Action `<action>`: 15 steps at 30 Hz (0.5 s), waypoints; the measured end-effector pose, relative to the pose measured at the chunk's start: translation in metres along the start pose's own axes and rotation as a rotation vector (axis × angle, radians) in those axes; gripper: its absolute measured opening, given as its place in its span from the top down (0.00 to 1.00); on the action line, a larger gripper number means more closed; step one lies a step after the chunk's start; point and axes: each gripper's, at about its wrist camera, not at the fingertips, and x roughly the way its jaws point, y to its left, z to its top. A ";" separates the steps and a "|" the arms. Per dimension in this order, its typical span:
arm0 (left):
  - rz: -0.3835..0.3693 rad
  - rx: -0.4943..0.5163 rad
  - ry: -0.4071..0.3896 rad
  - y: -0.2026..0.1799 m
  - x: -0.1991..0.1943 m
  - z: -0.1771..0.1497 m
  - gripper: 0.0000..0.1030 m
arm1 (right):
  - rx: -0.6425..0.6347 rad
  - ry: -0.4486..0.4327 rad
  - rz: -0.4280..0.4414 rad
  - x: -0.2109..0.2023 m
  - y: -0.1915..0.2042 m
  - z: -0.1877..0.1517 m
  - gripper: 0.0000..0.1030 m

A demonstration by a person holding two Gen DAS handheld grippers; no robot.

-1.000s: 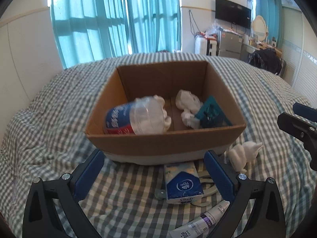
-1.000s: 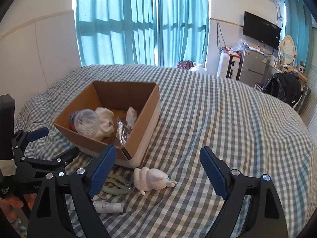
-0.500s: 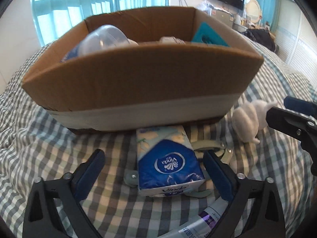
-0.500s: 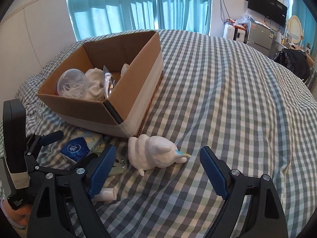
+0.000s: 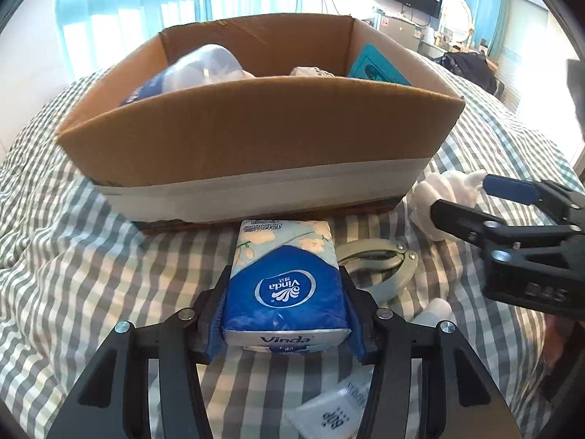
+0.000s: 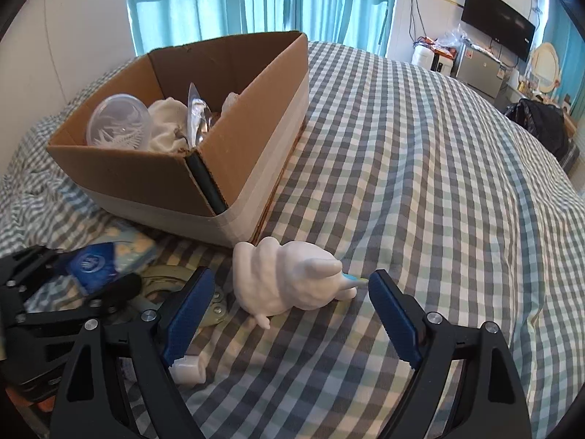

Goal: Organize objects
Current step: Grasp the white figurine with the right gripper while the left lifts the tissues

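Left wrist view: we are clamping our left gripper [image 5: 285, 311] on the tissue pack [image 5: 284, 285] before the cardboard box [image 5: 256, 139]; our right gripper [image 6: 289, 311] is gaping around the white figurine [image 6: 289, 281].

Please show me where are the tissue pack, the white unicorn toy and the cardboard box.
tissue pack [image 5: 284, 289]: left wrist view, on the blue front with the Vinda logo.
unicorn toy [image 6: 289, 283]: right wrist view, on its white body.
box [image 5: 256, 135]: left wrist view, on the brown near wall.
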 end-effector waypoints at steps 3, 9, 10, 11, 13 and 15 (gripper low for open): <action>-0.003 -0.014 0.001 0.007 -0.007 -0.006 0.48 | -0.018 0.021 -0.028 0.010 0.003 -0.001 0.16; 0.008 -0.049 -0.003 0.015 -0.027 -0.011 0.48 | -0.015 0.020 0.006 0.008 0.004 -0.008 0.42; 0.012 -0.050 -0.007 0.016 -0.032 -0.013 0.48 | -0.020 0.010 0.007 0.003 0.004 -0.010 0.42; 0.015 -0.050 -0.011 0.016 -0.036 -0.014 0.48 | -0.023 -0.002 0.010 -0.004 0.005 -0.013 0.44; 0.024 -0.052 -0.022 0.015 -0.044 -0.013 0.48 | -0.023 -0.013 0.018 -0.013 0.007 -0.018 0.44; 0.028 -0.056 -0.029 0.012 -0.048 -0.010 0.48 | -0.011 -0.025 0.029 -0.024 0.006 -0.024 0.45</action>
